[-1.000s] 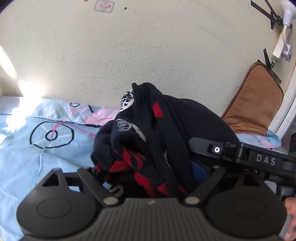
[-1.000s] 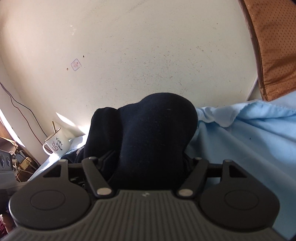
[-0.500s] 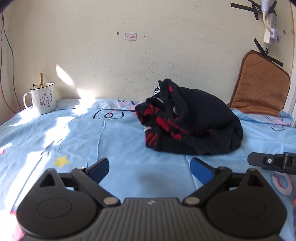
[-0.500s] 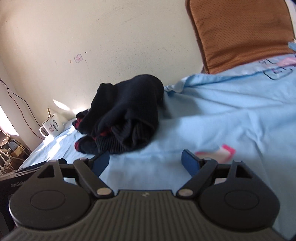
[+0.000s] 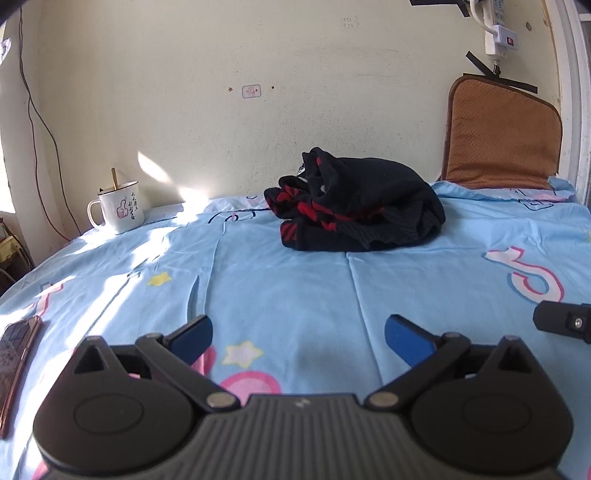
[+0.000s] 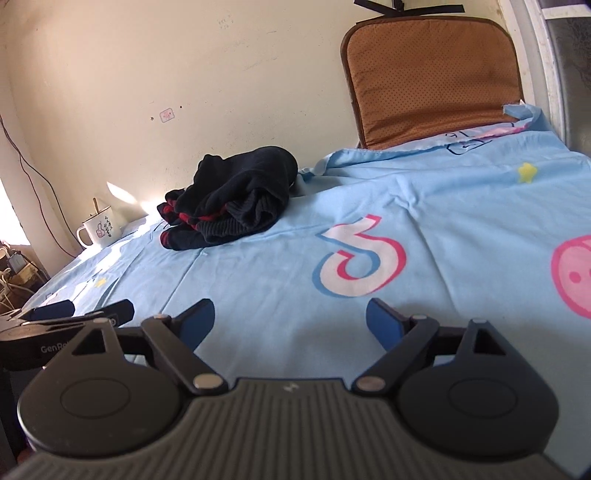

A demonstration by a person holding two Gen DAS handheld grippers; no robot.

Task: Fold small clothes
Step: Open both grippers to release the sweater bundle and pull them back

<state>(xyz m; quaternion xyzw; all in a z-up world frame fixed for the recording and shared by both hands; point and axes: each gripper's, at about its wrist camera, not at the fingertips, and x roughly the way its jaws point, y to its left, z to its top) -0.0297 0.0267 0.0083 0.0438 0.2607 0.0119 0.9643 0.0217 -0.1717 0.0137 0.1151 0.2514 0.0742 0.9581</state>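
A dark navy garment with red stripes [image 5: 354, 206] lies bunched in a heap on the light blue sheet [image 5: 288, 291] near the wall; it also shows in the right wrist view [image 6: 229, 210]. My left gripper [image 5: 298, 334] is open and empty, low over the sheet well in front of the garment. My right gripper [image 6: 291, 319] is open and empty too, to the right of the left one and far from the garment. Part of the right gripper shows at the left wrist view's right edge [image 5: 565, 321]; the left gripper shows at the right wrist view's left edge [image 6: 74, 314].
A white mug [image 5: 120, 212] with a stick in it stands by the wall at the back left. A brown cushion [image 5: 502, 140] leans on the wall at the back right. A phone [image 5: 16, 354] lies at the sheet's left edge. A power strip [image 5: 498, 33] hangs on the wall.
Both grippers let go of the garment, opened, and pulled back from it. The garment now lies in a heap near the wall, farther away than half a second ago.
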